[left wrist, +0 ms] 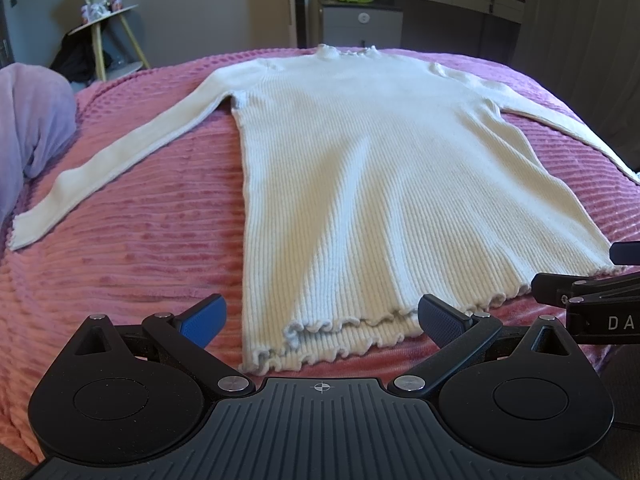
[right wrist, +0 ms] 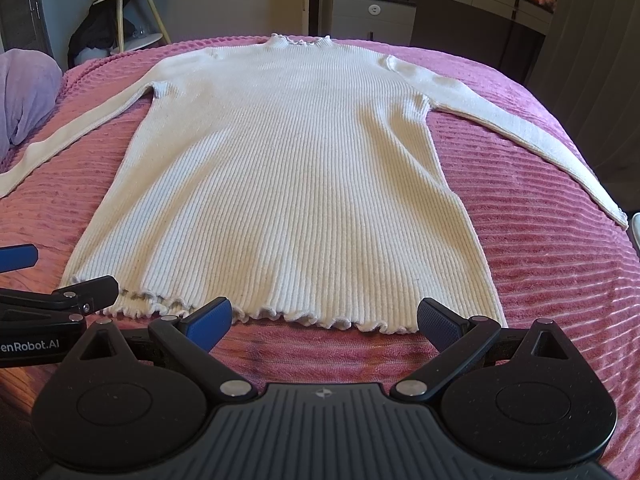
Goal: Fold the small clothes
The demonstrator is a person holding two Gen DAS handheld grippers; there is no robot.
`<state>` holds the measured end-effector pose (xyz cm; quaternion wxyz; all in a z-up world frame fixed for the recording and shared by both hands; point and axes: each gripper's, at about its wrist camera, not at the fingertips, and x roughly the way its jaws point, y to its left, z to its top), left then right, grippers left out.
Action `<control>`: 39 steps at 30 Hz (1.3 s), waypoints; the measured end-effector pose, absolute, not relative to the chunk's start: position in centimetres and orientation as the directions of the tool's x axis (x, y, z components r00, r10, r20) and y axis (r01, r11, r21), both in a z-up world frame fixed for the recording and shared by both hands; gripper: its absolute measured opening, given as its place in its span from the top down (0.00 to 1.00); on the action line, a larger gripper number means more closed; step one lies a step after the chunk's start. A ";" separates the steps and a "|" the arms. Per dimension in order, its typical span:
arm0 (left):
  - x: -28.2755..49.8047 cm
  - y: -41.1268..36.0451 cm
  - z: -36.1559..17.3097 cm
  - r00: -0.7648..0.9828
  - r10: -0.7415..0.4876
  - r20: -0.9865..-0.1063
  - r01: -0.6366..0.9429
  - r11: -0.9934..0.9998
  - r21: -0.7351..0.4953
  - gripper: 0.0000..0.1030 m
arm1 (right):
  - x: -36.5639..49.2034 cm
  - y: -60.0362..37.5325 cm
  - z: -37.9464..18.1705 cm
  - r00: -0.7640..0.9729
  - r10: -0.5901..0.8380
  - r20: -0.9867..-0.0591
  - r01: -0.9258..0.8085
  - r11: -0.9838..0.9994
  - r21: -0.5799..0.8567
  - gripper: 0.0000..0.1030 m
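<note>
Both claws, the left gripper (left wrist: 322,322) and right gripper (right wrist: 324,320), hang released and empty just short of the frilled hem of the cream ribbed sweater (right wrist: 288,168), which lies flat, sleeves outspread, on the pink bedspread (right wrist: 540,260), so I'd judge no fold begun.

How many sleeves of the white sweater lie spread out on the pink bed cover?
2. One sleeve stretches out to the left of the sweater; the other sleeve stretches to the right. Neither is folded in yet.
</note>
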<state>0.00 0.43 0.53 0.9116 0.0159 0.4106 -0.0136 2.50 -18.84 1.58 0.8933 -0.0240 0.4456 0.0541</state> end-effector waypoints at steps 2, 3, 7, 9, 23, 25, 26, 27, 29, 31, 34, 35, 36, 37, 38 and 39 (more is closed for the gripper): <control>0.0 0.5 0.6 0.663 -0.013 -0.749 0.036 0.999 0.015 0.00 | 2.4 -18.8 1.6 0.600 0.078 -0.797 -0.119 0.993 0.007 0.04; 0.1 0.5 0.6 0.664 -0.014 -0.748 0.035 0.999 0.013 0.00 | 2.4 -18.8 1.7 0.601 0.079 -0.795 -0.120 0.993 0.008 0.04; 0.2 0.6 0.7 0.664 -0.016 -0.748 0.032 0.999 0.008 0.00 | 2.4 -18.9 1.7 0.602 0.081 -0.795 -0.120 0.993 0.011 0.04; 0.3 0.7 0.8 0.667 -0.019 -0.744 0.029 1.000 0.000 0.00 | 2.3 -18.9 1.9 0.606 0.085 -0.791 -0.121 0.993 0.014 0.04; 2.7 0.9 3.0 0.681 -0.031 -0.732 0.012 0.999 -0.031 0.00 | 2.9 -21.8 2.5 0.608 0.274 -0.746 -0.101 0.958 0.269 0.04; 3.7 0.6 3.9 0.711 -0.025 -0.703 0.020 1.000 -0.016 0.00 | 3.6 -23.7 2.5 0.635 0.329 -0.699 -0.057 0.922 0.383 0.04; 4.4 0.5 4.2 0.723 -0.019 -0.691 0.019 1.000 -0.007 0.00 | 4.0 -24.7 2.4 0.653 0.345 -0.675 -0.029 0.901 0.433 0.04; 5.2 0.3 4.4 0.729 -0.009 -0.684 0.012 1.000 0.000 0.00 | 4.4 -25.9 2.2 0.675 0.358 -0.645 -0.004 0.876 0.483 0.04; 7.0 -0.1 4.8 0.738 0.010 -0.675 -0.009 1.000 0.005 0.00 | 5.6 -28.3 1.7 0.718 0.364 -0.593 0.040 0.830 0.557 0.04; 8.8 -0.5 4.8 0.755 0.016 -0.655 -0.015 1.000 0.007 0.00 | 7.4 -30.9 1.2 0.741 0.356 -0.569 0.079 0.795 0.601 0.04; 11.7 -0.9 4.0 0.782 0.051 -0.622 -0.034 0.999 0.039 0.00 | 10.3 -35.9 -0.2 0.750 0.312 -0.583 0.203 0.730 0.652 0.04; 12.6 -1.0 3.4 0.786 0.072 -0.614 -0.046 0.997 0.058 0.00 | 11.1 -37.9 -0.8 0.762 0.298 -0.575 0.246 0.688 0.683 0.04; 13.6 -1.0 2.7 0.787 0.094 -0.610 -0.060 0.995 0.076 0.00 | 11.8 -40.0 -1.5 0.779 0.273 -0.564 0.287 0.644 0.709 0.04; 14.5 -0.8 2.0 0.782 0.108 -0.614 -0.070 0.994 0.085 0.00 | 12.3 -42.0 -2.0 0.801 0.236 -0.550 0.324 0.601 0.730 0.04; 15.3 -0.6 1.2 0.777 0.115 -0.620 -0.078 0.993 0.086 0.00 | 12.8 -44.1 -2.6 0.819 0.189 -0.542 0.365 0.557 0.746 0.04; 15.9 -0.2 0.4 0.774 0.118 -0.623 -0.088 0.993 0.080 0.00 | 13.3 -46.1 -3.3 0.832 0.148 -0.535 0.397 0.515 0.760 0.04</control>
